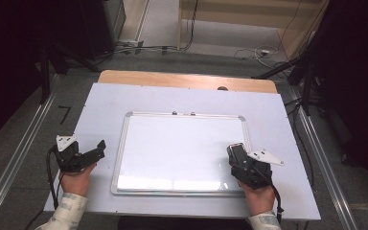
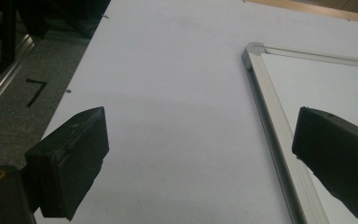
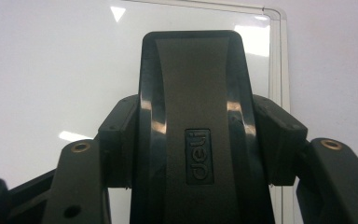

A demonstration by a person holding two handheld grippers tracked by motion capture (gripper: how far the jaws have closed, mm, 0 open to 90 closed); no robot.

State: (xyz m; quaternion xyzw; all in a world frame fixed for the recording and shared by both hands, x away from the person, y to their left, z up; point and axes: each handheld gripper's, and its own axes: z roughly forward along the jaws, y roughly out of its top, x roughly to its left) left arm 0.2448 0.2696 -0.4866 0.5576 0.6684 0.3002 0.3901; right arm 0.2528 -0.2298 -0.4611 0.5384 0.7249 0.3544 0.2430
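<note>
A person's two hands hold grippers over a pale sheet (image 1: 191, 98) on a table, with a metal-framed whiteboard (image 1: 182, 148) lying flat at the sheet's centre. The right gripper (image 1: 237, 152) sits over the whiteboard's near right corner, its jaws clamped on a black eraser (image 1: 236, 151) — in the right gripper view the eraser (image 3: 193, 93) rises between the two jaws, each pad pressed to one of its sides, a raised brand mark showing on its back. The eraser's far end points toward the whiteboard's far edge; whether it touches the surface cannot be told.

The left gripper (image 1: 98, 148) rests just left of the whiteboard, off its frame and above the bare sheet. In the left gripper view its jaws stand wide apart with nothing between them — one over the sheet (image 2: 168, 93), the other over the whiteboard's left frame rail (image 2: 275, 121).

The whiteboard's surface is blank, with ceiling light glaring off its near edge. Beyond the whiteboard a strip of wooden tabletop (image 1: 187, 80) shows past the sheet, and cables (image 1: 254, 51) trail across the floor farther off.
</note>
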